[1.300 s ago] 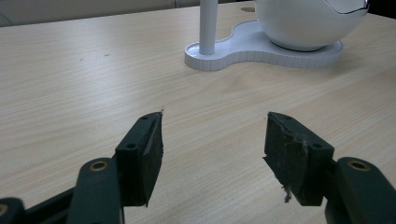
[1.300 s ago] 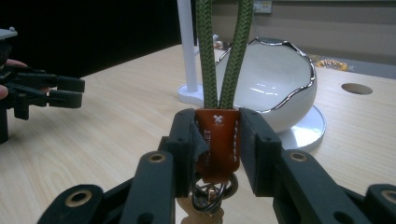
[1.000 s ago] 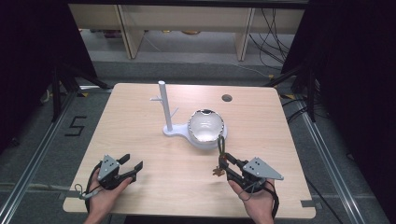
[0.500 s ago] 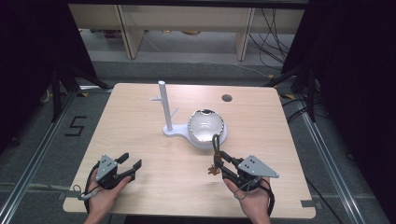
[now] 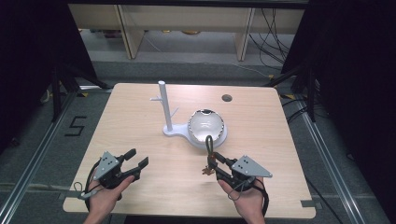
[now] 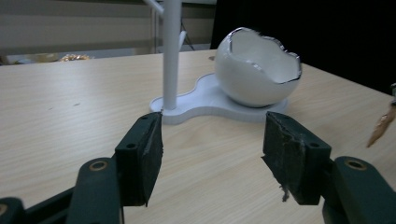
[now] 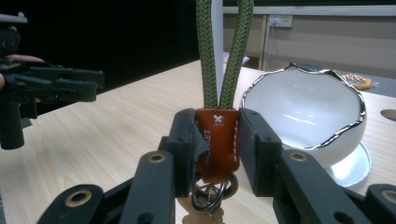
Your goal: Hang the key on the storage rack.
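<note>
The keychain [image 7: 217, 135], a green cord loop on a brown leather tab with metal rings below, stands upright, pinched by its tab in the right tool [image 5: 215, 166]. It hangs above the bench [image 5: 140, 116] at 6 o'clock from the white eggshell bowl [image 5: 206, 126] and its peg stand [image 5: 163, 106], just short of the bowl's rim. Bare wood spreads toward 9 o'clock, where the left tool [image 5: 136, 161] hovers empty, jaws apart, pointing toward 2 o'clock. Both hands enter over the near edge.

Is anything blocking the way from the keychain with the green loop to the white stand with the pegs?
Nothing visible blocks it. The right gripper holds the green cord keychain with brown leather tab beside the white eggshell-shaped bowl; bare table lies toward the white peg stand.
</note>
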The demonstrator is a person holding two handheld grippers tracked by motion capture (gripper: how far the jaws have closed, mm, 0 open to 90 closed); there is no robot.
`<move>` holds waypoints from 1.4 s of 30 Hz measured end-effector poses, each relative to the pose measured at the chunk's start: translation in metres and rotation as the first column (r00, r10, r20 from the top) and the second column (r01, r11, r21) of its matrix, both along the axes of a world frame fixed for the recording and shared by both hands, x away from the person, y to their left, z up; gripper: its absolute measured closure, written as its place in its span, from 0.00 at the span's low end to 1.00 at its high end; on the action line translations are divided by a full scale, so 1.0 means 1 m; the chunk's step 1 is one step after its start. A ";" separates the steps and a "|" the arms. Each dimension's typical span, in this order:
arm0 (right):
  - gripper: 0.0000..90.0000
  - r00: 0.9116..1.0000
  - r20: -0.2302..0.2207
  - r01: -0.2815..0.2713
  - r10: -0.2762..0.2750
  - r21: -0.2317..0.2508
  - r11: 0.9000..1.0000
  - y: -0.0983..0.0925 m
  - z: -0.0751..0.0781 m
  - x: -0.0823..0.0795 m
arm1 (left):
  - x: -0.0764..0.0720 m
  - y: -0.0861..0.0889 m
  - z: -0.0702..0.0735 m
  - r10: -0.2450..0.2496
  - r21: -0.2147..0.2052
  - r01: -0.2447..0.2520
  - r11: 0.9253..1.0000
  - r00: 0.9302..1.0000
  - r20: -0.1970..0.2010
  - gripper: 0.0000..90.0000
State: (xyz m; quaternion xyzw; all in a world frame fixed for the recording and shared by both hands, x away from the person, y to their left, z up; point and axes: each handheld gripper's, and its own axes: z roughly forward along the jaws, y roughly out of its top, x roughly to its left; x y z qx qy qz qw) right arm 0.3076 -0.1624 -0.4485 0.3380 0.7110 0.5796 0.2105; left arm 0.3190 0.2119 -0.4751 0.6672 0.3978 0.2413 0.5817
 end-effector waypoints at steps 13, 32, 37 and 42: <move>0.76 1.000 0.017 -0.026 0.026 0.014 1.000 0.013 0.000 0.002 | 0.003 -0.044 0.038 -0.174 -0.016 0.175 0.985 0.984 0.024 0.42; 0.76 0.998 0.047 -0.045 0.045 -0.007 0.999 0.023 -0.002 0.004 | 0.015 -0.096 0.058 -0.355 -0.082 0.353 0.932 0.935 -0.016 0.67; 0.76 0.999 0.027 -0.040 0.041 -0.008 0.999 0.025 -0.004 0.003 | 0.019 -0.108 0.059 -0.397 -0.110 0.392 0.913 0.917 -0.032 0.74; 0.76 0.999 0.018 -0.043 0.043 0.001 0.999 0.027 -0.006 0.002 | 0.020 -0.114 0.059 -0.403 -0.109 0.396 0.912 0.914 -0.046 0.76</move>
